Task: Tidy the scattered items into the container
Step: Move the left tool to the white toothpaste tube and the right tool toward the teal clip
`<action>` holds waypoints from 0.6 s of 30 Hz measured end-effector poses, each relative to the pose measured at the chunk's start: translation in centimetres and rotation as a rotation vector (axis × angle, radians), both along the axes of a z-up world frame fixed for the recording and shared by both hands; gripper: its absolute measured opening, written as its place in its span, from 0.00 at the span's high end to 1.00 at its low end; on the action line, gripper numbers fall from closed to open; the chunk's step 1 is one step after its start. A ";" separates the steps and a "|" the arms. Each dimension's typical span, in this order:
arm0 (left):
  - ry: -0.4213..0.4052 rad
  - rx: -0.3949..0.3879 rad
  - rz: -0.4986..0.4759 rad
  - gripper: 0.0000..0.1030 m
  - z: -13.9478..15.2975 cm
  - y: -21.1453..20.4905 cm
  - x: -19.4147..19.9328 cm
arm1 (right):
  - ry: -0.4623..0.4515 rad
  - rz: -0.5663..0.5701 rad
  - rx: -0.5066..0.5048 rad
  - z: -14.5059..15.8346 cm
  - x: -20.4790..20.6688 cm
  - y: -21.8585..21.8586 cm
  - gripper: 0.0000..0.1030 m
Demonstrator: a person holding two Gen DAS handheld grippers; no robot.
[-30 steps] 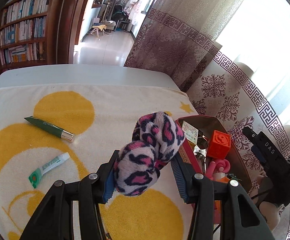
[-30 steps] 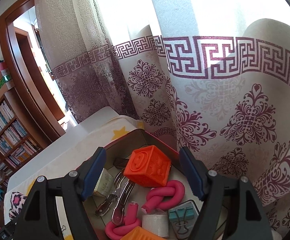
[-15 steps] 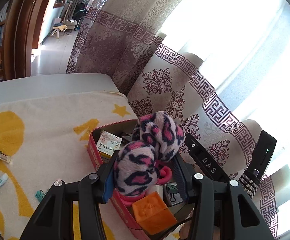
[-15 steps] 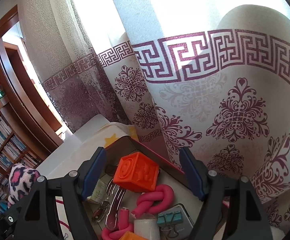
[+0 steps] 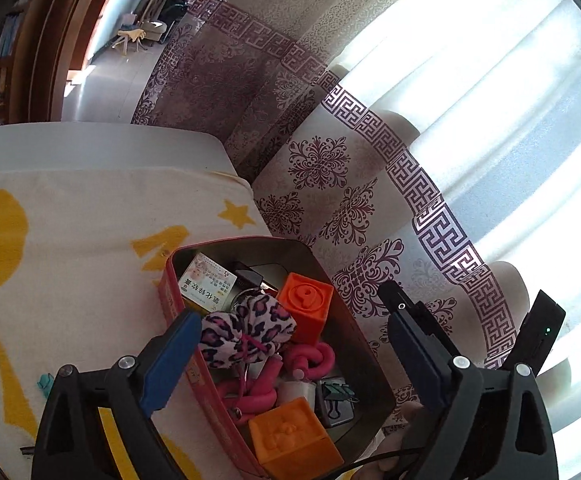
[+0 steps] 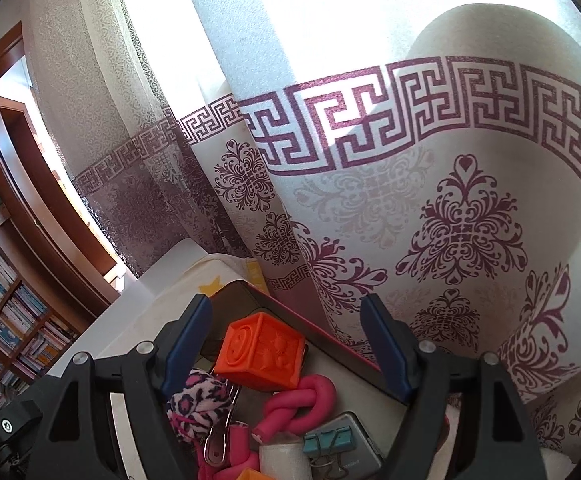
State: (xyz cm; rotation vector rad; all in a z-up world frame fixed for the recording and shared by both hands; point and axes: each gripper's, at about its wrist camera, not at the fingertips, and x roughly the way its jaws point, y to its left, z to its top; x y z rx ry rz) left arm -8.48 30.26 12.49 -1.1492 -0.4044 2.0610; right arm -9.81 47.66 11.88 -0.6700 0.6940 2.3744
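Left wrist: left tool (image 5: 290, 344) opening, leopard scrunchie (image 5: 246, 332) released in tin (image 5: 370, 364); right tool (image 6: 286, 340) spread

Yellow-patterned towel (image 5: 90, 216) over white table (image 5: 90, 144)

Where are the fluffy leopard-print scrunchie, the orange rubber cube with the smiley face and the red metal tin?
Fluffy leopard-print scrunchie (image 5: 246, 330): left wrist view, its middle.
Orange rubber cube (image 6: 260, 350): right wrist view, front face.
Red metal tin (image 5: 169, 300): left wrist view, left wall.
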 end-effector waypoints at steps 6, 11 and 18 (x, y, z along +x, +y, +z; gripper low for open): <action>0.020 -0.111 0.137 0.07 -0.8 -4.4 -0.7 | 0.005 0.072 0.054 0.2 -0.8 -2.3 0.22; 0.002 -0.135 0.237 0.07 -1.6 -9.4 -1.1 | 0.043 0.163 0.115 0.9 -1.0 -5.1 0.22; 0.078 -0.235 0.325 0.07 -0.6 -16.2 -1.2 | 0.076 0.323 0.176 1.4 -1.2 -9.4 0.21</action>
